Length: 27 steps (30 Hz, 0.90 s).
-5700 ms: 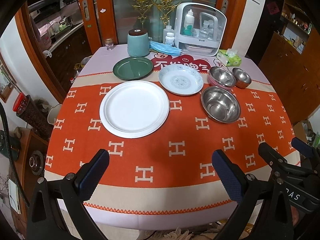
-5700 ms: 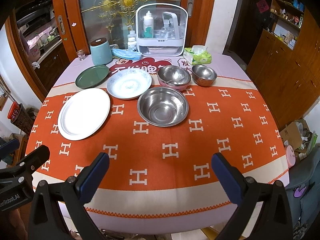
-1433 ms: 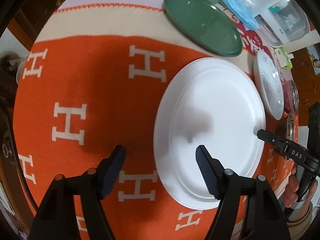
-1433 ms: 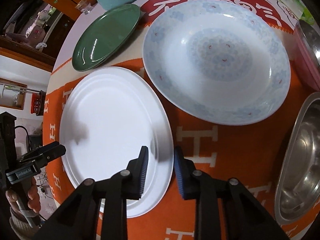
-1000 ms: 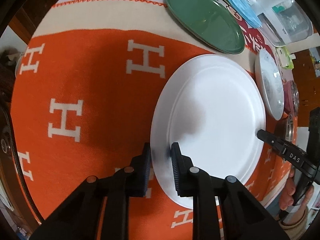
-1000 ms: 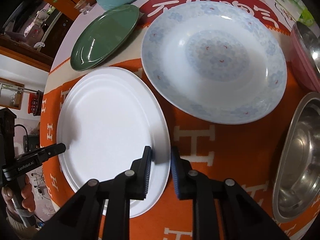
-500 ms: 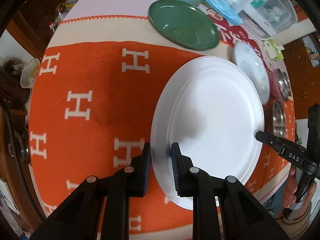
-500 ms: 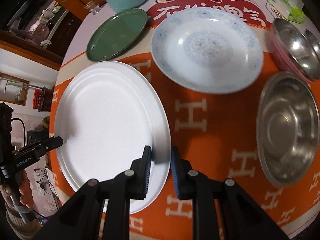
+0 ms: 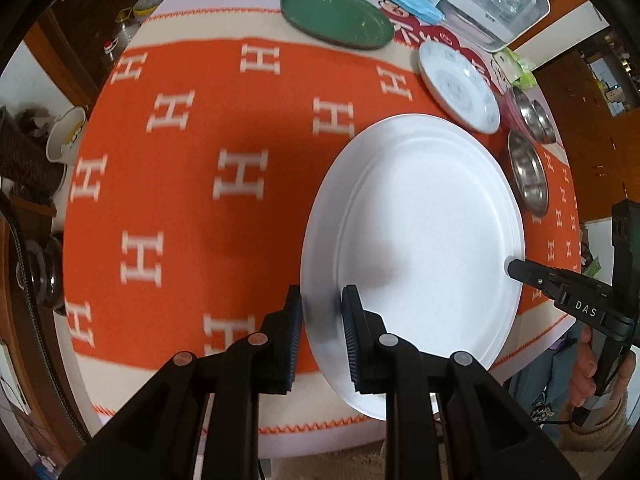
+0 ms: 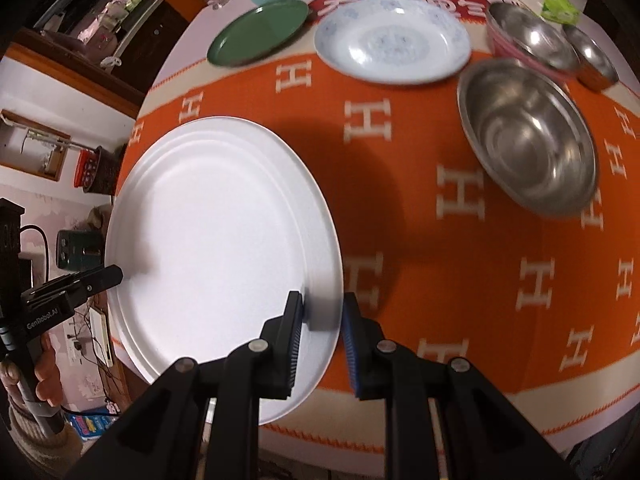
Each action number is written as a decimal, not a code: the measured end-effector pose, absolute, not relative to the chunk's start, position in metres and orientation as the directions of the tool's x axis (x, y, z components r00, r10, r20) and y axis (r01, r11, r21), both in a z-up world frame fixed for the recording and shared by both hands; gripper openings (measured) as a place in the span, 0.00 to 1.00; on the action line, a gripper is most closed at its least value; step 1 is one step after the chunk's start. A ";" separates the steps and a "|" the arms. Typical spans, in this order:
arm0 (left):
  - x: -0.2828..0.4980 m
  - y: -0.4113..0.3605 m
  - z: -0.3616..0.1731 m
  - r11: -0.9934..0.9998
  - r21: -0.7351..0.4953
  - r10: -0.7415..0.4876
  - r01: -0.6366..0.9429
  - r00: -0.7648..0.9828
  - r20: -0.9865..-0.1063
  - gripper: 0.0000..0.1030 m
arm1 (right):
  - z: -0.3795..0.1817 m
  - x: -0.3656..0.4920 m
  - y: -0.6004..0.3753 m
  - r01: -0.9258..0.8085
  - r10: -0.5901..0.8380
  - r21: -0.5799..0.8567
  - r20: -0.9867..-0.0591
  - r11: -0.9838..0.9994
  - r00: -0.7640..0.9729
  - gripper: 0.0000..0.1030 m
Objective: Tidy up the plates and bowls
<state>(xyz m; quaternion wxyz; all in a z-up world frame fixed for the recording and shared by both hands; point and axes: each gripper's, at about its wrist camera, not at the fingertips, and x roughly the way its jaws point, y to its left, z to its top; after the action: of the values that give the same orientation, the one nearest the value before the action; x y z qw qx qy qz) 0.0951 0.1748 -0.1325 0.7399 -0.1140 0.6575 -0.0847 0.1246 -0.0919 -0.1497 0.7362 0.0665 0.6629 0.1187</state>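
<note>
Two grippers, left gripper [image 9: 321, 312] and right gripper [image 10: 322, 312], each pinched opposite rims of the white plate [image 9: 420, 248] between them.

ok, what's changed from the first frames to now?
Both grippers, open above the near table edge at first, closed on opposite rims of the white plate: left gripper, right gripper. The plate has since come up off the orange cloth and shifted toward the near edge, its shadow left on the cloth. Green plate, patterned plate and steel bowls stayed put.
</note>
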 end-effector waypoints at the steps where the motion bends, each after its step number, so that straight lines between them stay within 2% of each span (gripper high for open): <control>1: 0.086 0.173 -0.137 0.959 -0.282 -0.277 -0.030 0.116 -0.954 0.18 | -0.153 0.118 -0.092 -0.090 0.254 0.247 -0.963 0.965 0.088 0.19; 8: 0.055 0.165 -0.177 0.964 -0.262 -0.257 -0.054 0.077 -0.963 0.18 | -0.177 0.087 -0.090 -0.139 0.188 0.176 -0.979 0.974 0.079 0.19; 13: 0.044 0.158 -0.196 0.970 -0.235 -0.230 -0.065 0.078 -0.970 0.18 | -0.198 0.079 -0.099 -0.096 0.172 0.167 -0.984 0.981 0.044 0.19; 27: 0.048 0.135 -0.196 0.992 -0.124 -0.124 0.006 0.108 -0.986 0.20 | -0.209 0.071 -0.112 -0.048 0.153 0.151 -0.987 0.987 0.042 0.20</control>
<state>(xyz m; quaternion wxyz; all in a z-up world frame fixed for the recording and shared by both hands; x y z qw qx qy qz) 0.0478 0.1353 -0.1963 0.7430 -0.0442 0.6664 -0.0435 0.0707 -0.1118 -0.2087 0.7206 0.0382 0.6887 0.0700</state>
